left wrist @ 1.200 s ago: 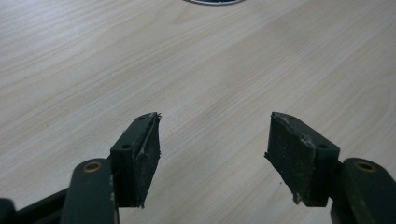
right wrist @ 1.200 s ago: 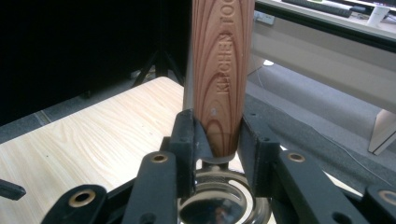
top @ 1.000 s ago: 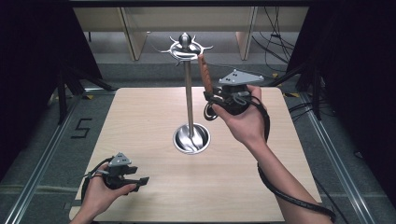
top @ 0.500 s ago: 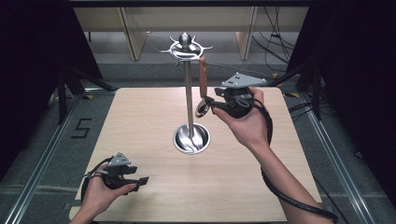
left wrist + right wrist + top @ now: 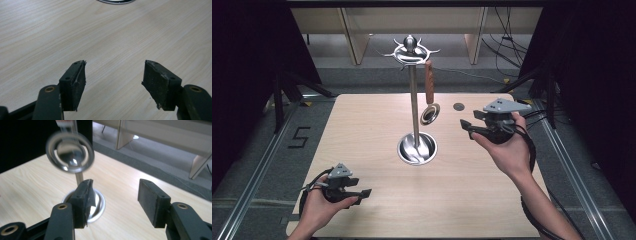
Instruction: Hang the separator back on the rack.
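The left gripper (image 5: 362, 192) sits at the near left corner of the table (image 5: 362, 125), held low in the left hand (image 5: 319, 210) with the forearm entering from the bottom edge. Its jaws point toward the table's middle and stand apart with nothing between them; in the left gripper view the two pads (image 5: 75, 85) frame bare wood. At the table's centre stands the utensil stand (image 5: 413, 100): a polished round base, a slim upright post, and a ring of curved hooks at the top. The ladle (image 5: 430, 95) hangs from a hook on the stand's right side, handle up and bowl down, clear of the tabletop. Its handle is brown and wood-like; its small round bowl is bright metal. In the right gripper view the bowl (image 5: 70, 152) appears as a blurred ring. The right gripper (image 5: 466, 127) hovers to the right of the ladle, apart from it, raised on an extended forearm. Its jaws have just been opening and stand wide, empty.
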`<state>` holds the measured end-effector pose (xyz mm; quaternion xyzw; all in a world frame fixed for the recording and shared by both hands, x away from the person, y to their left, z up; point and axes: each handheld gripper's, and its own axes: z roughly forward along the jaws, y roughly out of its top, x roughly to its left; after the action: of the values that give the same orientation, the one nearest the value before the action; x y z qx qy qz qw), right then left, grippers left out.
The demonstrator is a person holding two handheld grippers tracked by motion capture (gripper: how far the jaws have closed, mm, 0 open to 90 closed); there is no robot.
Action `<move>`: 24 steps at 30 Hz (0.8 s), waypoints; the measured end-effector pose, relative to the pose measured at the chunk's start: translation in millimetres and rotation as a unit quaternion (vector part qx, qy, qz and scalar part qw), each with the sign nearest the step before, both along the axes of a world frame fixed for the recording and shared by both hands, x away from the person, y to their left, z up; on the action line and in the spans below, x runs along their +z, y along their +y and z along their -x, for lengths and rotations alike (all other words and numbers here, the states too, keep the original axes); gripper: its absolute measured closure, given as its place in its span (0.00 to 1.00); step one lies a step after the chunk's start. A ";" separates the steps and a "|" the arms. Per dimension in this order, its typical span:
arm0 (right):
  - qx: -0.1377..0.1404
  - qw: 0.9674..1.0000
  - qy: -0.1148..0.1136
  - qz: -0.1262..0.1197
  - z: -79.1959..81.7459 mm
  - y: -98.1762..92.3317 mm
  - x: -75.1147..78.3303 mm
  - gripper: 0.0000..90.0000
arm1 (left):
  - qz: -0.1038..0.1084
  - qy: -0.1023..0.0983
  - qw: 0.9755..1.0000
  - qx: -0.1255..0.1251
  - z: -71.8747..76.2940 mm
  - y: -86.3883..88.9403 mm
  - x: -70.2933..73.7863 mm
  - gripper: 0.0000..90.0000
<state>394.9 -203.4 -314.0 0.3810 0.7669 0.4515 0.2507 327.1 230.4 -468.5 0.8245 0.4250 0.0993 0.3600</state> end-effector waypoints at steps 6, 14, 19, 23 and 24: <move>-0.016 1.000 0.022 0.008 8.7 -27.8 -25.0 0.51 | -0.004 -0.001 1.000 0.003 -0.4 -0.2 -0.7 0.38; -0.044 0.998 0.035 0.003 13.8 -55.0 -49.4 0.50 | 0.002 0.000 1.000 0.004 -0.1 -0.5 -1.4 0.38; -0.060 0.996 0.060 -0.001 17.0 -68.8 -66.2 0.50 | 0.000 -0.001 1.000 0.005 -0.9 -0.3 -2.5 0.38; -0.077 0.994 0.076 0.004 19.6 -81.1 -84.6 0.50 | -0.001 0.005 1.000 0.004 -0.9 0.2 -2.1 0.38; -0.076 0.994 0.078 0.001 20.0 -83.0 -90.5 0.50 | -0.003 0.004 1.000 0.006 -1.1 0.3 -2.3 0.38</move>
<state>374.9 -286.4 -404.5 0.4725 0.7530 0.3994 0.2239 328.2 230.8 -470.9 0.8235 0.4308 0.0995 0.3554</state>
